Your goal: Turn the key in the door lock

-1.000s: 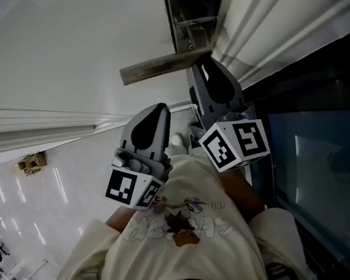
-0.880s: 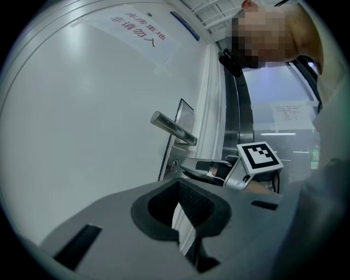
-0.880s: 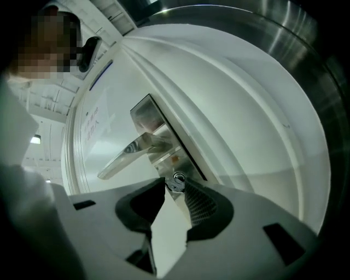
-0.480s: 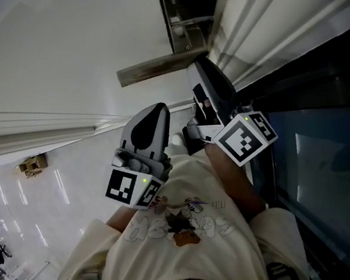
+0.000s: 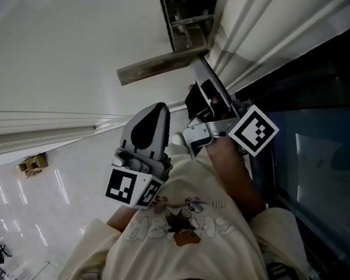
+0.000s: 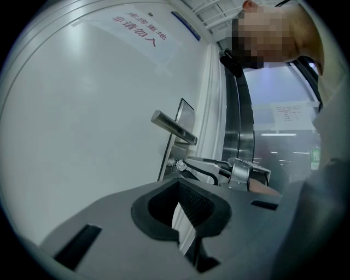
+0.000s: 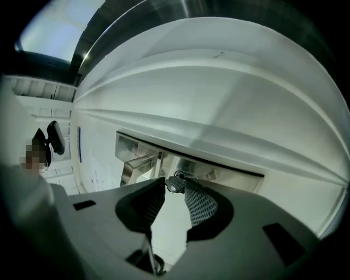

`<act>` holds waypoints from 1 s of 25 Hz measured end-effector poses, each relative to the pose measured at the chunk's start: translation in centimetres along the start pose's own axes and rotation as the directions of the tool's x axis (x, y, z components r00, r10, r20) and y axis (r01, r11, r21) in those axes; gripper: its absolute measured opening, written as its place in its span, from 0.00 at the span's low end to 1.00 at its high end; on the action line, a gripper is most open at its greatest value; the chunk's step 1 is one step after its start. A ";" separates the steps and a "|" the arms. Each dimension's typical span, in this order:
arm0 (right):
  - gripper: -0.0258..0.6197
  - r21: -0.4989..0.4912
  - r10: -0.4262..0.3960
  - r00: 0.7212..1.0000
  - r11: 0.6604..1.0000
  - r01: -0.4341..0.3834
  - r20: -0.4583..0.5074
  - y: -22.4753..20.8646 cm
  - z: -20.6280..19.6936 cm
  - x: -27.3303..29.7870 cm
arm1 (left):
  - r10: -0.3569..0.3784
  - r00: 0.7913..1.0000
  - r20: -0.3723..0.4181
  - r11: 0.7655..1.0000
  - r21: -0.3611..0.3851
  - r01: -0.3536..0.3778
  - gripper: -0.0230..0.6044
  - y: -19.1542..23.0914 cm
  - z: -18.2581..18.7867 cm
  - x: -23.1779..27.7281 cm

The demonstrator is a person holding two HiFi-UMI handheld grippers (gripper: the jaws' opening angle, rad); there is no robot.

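At the tips of the right gripper (image 7: 174, 191), clamped on the key (image 7: 174, 182) in the door lock (image 7: 210, 174) (lever handle (image 7: 136, 164) just left of them); left gripper (image 6: 178, 188) alongside, jaws together.

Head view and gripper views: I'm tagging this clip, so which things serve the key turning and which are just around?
In use: key, right hand-held gripper pinching it, lock plate.
Just around: left hand-held gripper, untouched door handle, red-lettered notice, cardboard box.

Right tongs (image 5: 199, 81) now sideways on key (image 7: 174, 184)
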State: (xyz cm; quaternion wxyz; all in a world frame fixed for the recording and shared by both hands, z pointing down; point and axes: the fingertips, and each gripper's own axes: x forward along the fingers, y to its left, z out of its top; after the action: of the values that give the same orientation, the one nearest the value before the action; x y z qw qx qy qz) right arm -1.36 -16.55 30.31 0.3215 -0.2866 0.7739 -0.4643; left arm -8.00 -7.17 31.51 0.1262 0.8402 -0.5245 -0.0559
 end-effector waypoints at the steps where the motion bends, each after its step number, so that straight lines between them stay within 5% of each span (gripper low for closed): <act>1: 0.22 0.029 0.005 1.000 1.000 -0.005 0.005 -0.1 0.0 0.0 | 0.000 1.000 -0.001 1.000 0.000 0.000 0.04 0.0 0.0 0.0; 7: 0.22 0.202 0.051 0.998 0.978 -0.057 0.032 -0.3 -0.1 -0.1 | -0.002 1.000 -0.003 1.000 -0.005 0.002 0.04 0.0 0.0 -0.1; 18: 0.25 0.090 0.060 0.998 0.994 -0.062 0.029 0.2 0.0 -0.4 | -0.007 1.000 -0.006 1.000 -0.007 0.007 0.04 0.5 -0.1 -0.2; 25: 0.25 -0.101 0.001 1.000 0.995 0.001 0.021 0.1 -0.1 -2.3 | -0.022 1.000 -0.009 1.000 -0.006 0.022 0.04 0.3 -0.1 -0.1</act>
State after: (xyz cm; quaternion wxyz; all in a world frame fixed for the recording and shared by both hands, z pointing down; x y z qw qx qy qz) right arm -0.02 -14.78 30.76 0.3146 -0.3074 0.7931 -0.4214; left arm -8.27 -7.23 31.71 0.1305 0.8458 -0.5143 -0.0551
